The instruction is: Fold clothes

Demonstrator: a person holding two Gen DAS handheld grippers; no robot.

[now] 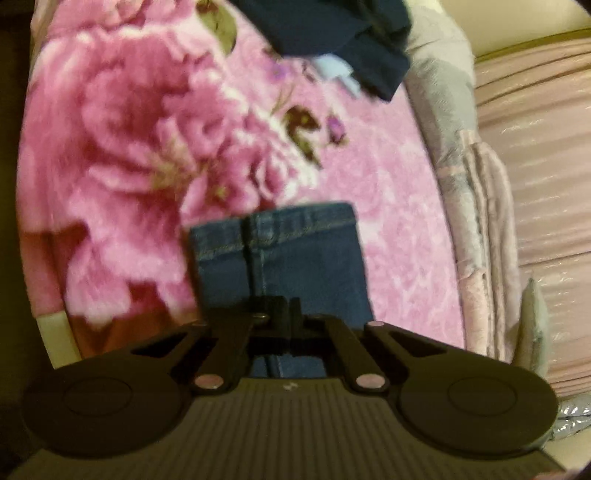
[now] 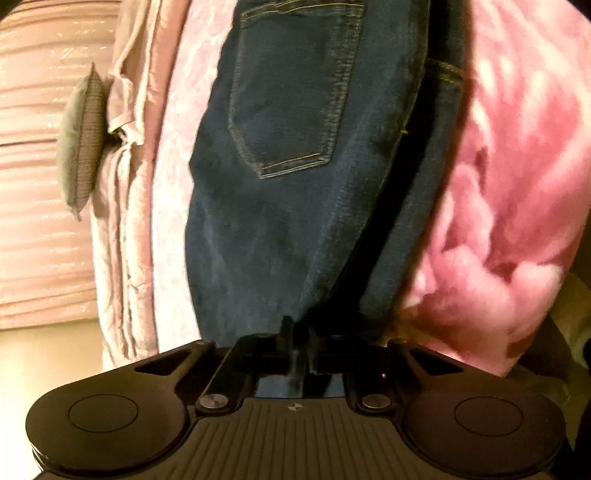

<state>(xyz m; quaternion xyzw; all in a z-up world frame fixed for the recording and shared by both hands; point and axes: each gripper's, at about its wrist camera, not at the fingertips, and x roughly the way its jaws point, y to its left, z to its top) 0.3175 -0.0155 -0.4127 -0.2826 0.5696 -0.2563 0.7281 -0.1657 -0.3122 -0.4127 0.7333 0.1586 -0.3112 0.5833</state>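
Blue jeans [image 1: 295, 251] lie on a pink floral blanket [image 1: 147, 147]. In the left wrist view the two hemmed leg ends sit side by side just ahead of my left gripper [image 1: 282, 310], which is shut with denim pinched at its tips. In the right wrist view the seat of the jeans [image 2: 280, 221] with a back pocket [image 2: 291, 92] stretches away from me. My right gripper [image 2: 301, 339] is shut on a gathered fold of that denim, and a second dark layer hangs to the right of it.
A dark navy garment [image 1: 332, 33] with a light blue piece [image 1: 336, 70] lies at the far end of the blanket. Folded grey and pink bedding [image 1: 461, 184] runs along the blanket's edge, with a small grey cushion [image 2: 83, 140] and a pink striped cover [image 1: 546, 147] beyond.
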